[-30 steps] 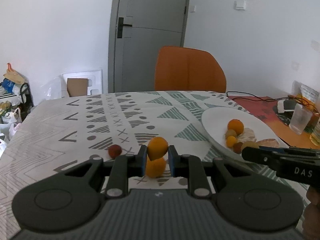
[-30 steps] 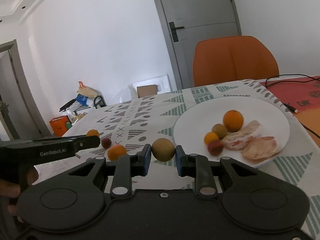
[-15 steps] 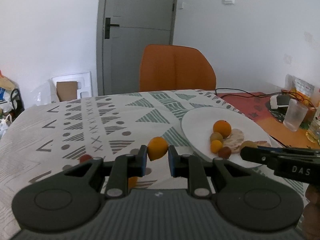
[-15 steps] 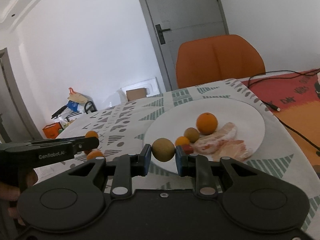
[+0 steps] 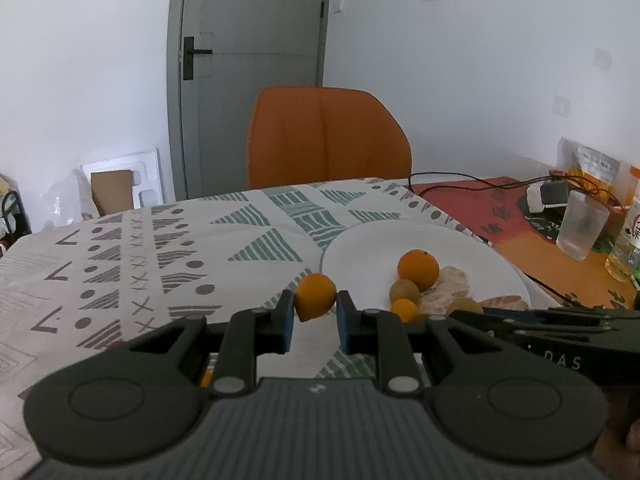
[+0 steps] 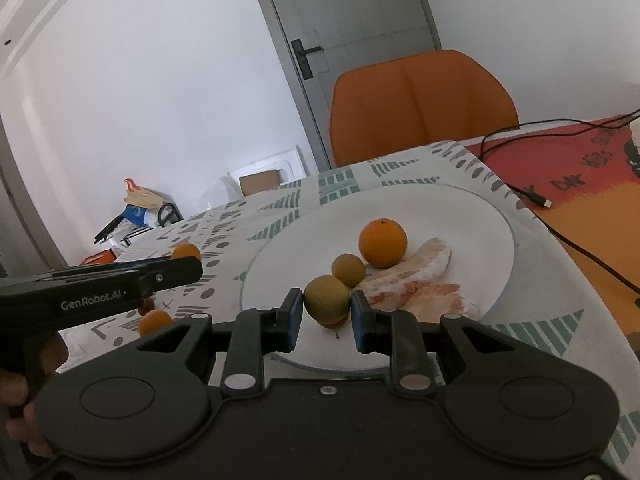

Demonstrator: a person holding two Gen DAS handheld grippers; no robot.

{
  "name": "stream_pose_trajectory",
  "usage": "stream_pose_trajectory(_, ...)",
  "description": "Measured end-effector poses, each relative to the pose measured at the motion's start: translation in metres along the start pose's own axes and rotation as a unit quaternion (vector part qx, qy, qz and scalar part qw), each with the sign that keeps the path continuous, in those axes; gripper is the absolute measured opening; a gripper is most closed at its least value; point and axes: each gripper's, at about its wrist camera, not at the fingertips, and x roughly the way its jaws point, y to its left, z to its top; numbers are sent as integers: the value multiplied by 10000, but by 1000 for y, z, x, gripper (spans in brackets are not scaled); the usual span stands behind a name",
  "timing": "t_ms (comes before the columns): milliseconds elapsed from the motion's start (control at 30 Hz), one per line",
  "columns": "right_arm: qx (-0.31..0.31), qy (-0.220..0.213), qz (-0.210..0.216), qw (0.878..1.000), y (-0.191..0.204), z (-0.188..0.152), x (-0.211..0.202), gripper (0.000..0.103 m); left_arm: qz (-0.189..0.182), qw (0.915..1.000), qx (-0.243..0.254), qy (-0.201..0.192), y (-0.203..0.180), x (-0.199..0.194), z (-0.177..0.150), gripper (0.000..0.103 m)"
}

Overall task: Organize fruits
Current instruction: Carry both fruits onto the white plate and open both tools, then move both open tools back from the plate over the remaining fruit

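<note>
in the left wrist view, the left gripper (image 5: 316, 312) is seen clamped on a small orange fruit (image 5: 315, 297), which is held above the patterned tablecloth (image 5: 132, 264), just beside the near-left rim of the white plate (image 5: 480, 256). on the plate an orange (image 5: 418, 269), a brown-green fruit (image 5: 405, 290), a smaller orange fruit (image 5: 404, 308) and peeled pieces (image 5: 452, 284) are gathered close together. the right gripper's side is seen at the right edge, and the letters "das" (image 5: 558, 361) can be read on it. a clear cup (image 5: 581, 224) stands well apart on the red mat.

in the right wrist view, the right gripper (image 6: 326, 312) is closed on a brown-green, kiwi-like fruit (image 6: 326, 295), held over the near part of the plate (image 6: 472, 216), close to a second brown-green fruit (image 6: 348, 269) and the orange (image 6: 382, 243). the left gripper (image 6: 182, 270) is seen from the side, with "genrobot.ai" (image 6: 91, 303) printed on it. two fruits, one orange (image 6: 155, 321) and one red (image 6: 146, 305), are left on the cloth, near the left gripper.

the fruits are judged to be light, round and smooth, so they are likely to roll when released; the kiwi-like one is probably soft and easily bruised. each is best held across its widest middle with gentle pressure and set down low, against the other fruit.
</note>
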Motion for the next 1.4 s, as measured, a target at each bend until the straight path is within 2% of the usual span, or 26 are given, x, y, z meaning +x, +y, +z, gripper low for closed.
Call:
stream_pose_trajectory(233,96,-120,-150,9998,-12,-1,-12,41,-135,9998,83,74,-12,13,1,21)
stream_pose_trajectory(500,31,-202,-241,9995,-13,-2,-23,48,-387,9990,220,96,-29,18,6,21)
stream_pose_trajectory(667,15,-190,-267,9995,-10,-4,-27,49,-294,9990,325,-76,-36,12,15,25)
stream_pose_trajectory(767,-29,-174,-250,9995,-5,-4,-27,51,-210,9994,263,-19,-31,9,15,35)
stream_pose_trajectory(833,-70,-173,-225,9996,-2,-4,-27,52,-137,9998,169,50,-24,6,13,52)
stream_pose_trajectory(1000,-176,-139,-170,9996,10,-5,-25,61,110,9999,-5,24,-4,-8,10,73)
stream_pose_trajectory(1100,-251,-126,-86,9996,19,-6,-25,64,227,9996,-184,-12,9,-18,9,80)
stream_pose_trajectory(1233,-400,-173,-45,9990,32,-7,-27,79,353,9988,-318,-71,20,-29,6,85)
stream_pose_trajectory(1400,-479,-112,21,9988,44,-10,-27,88,557,9975,-391,-162,29,-42,0,93)
